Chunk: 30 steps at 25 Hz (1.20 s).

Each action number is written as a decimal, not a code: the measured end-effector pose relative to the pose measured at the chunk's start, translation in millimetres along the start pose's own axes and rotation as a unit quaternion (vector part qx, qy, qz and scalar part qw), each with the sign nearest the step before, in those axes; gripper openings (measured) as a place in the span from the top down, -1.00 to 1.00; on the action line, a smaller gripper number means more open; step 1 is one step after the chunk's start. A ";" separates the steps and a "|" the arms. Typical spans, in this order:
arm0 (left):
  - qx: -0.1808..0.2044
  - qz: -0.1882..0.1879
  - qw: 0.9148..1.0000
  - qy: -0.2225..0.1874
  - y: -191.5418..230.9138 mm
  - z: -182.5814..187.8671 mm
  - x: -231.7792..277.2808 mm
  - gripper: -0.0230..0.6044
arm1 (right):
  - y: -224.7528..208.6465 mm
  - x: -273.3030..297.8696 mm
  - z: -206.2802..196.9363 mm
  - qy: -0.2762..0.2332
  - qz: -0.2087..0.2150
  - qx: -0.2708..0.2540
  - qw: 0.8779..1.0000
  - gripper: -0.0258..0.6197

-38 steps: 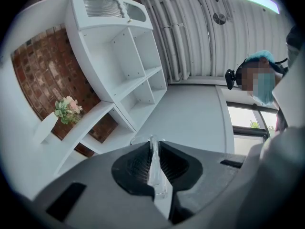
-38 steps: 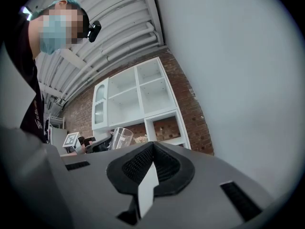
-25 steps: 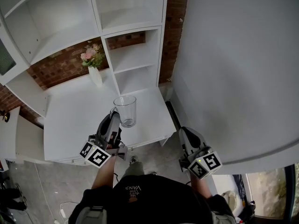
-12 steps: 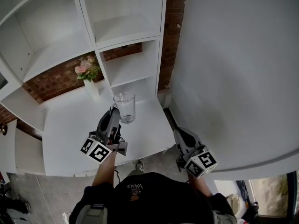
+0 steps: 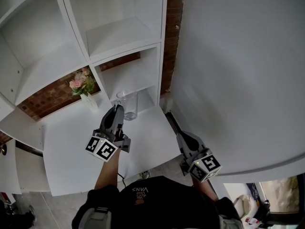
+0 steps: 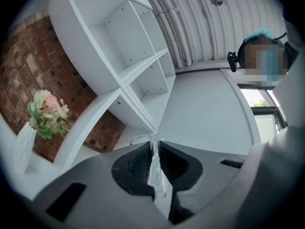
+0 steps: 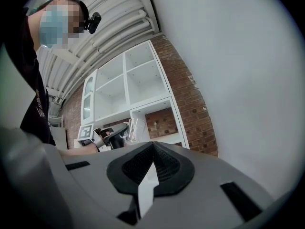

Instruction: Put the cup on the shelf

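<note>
Fingers (image 6: 136, 163) of the left gripper (image 5: 117, 110) pinch the wall of the clear glass cup (image 5: 127, 103) near the back edge of the white counter (image 5: 147, 137); the right gripper (image 5: 181, 136) has its fingers pressed together, empty.

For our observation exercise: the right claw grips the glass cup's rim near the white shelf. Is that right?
No. It is the left claw that grips the glass cup by its rim near the white shelf, as the left gripper view shows.
</note>
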State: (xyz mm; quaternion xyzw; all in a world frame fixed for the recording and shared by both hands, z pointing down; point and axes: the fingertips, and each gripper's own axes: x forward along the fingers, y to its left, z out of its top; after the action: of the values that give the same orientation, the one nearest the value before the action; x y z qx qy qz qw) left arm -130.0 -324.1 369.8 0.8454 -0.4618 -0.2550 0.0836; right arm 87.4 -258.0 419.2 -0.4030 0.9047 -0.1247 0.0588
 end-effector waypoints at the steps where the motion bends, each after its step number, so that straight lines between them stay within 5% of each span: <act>1: 0.006 -0.001 1.000 0.002 4.8 -1.5 5.5 0.82 | -0.7 3.5 0.0 0.001 -0.003 0.003 1.000 0.92; 18: 0.022 0.038 0.999 -0.009 86.4 -16.3 78.4 0.82 | -29.4 34.7 -13.1 0.018 -0.034 -0.016 0.999 0.92; 30: 0.078 0.093 0.992 -0.015 124.4 -18.2 98.6 0.82 | -42.8 45.0 -15.0 0.024 -0.036 -0.010 0.999 0.92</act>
State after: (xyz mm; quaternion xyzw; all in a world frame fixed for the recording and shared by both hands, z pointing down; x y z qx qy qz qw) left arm -168.9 -476.6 397.4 0.7988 -0.5583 -0.2217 0.0341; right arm 84.9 -316.4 445.0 -0.4332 0.8918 -0.1274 0.0290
